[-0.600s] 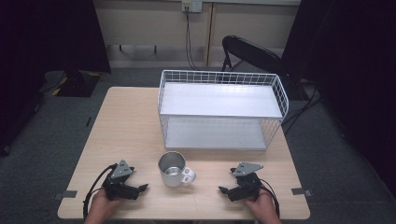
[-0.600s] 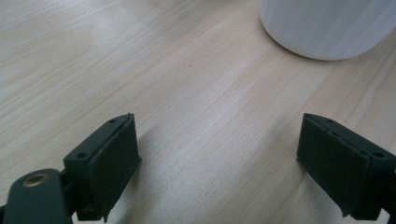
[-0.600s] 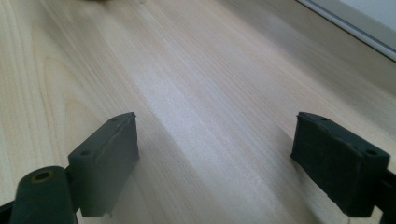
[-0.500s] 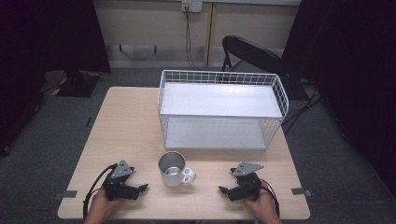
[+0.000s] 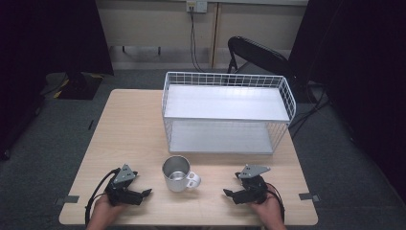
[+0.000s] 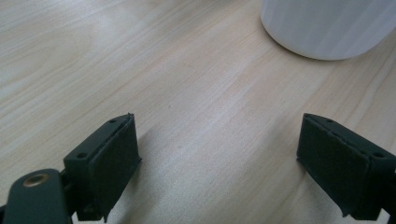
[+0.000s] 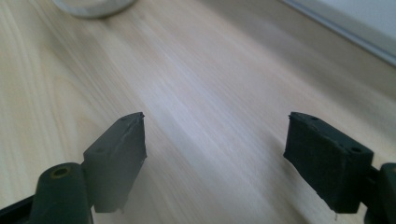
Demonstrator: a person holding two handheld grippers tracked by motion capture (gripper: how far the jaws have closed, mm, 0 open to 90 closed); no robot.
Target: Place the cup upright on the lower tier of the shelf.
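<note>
1. My left gripper (image 5: 143,193) rests low on the table (image 5: 129,129) at the near-left, jaws spread wide with nothing but bare wood between them. It points toward the mug, which sits near it but apart.
2. The steel mug (image 5: 176,173) stands upright on the table between my two grippers, just in front of the wire rack (image 5: 227,112); its white handle (image 5: 192,180) juts toward my right side. In the left gripper view its pale wall (image 6: 327,25) sits ahead, off to one side.
3. My right gripper (image 5: 229,193) is down at the near-right, jaws wide open too, holding nothing, well clear of the handle.
4. The risks, as I judge them: come in low with either jaw and I could shove the mug instead of straddling it, sliding it toward the rack. Its smooth, round wall could slip out of a shallow pinch. Catch the handle off-centre and the mug may swing or tip.
</note>
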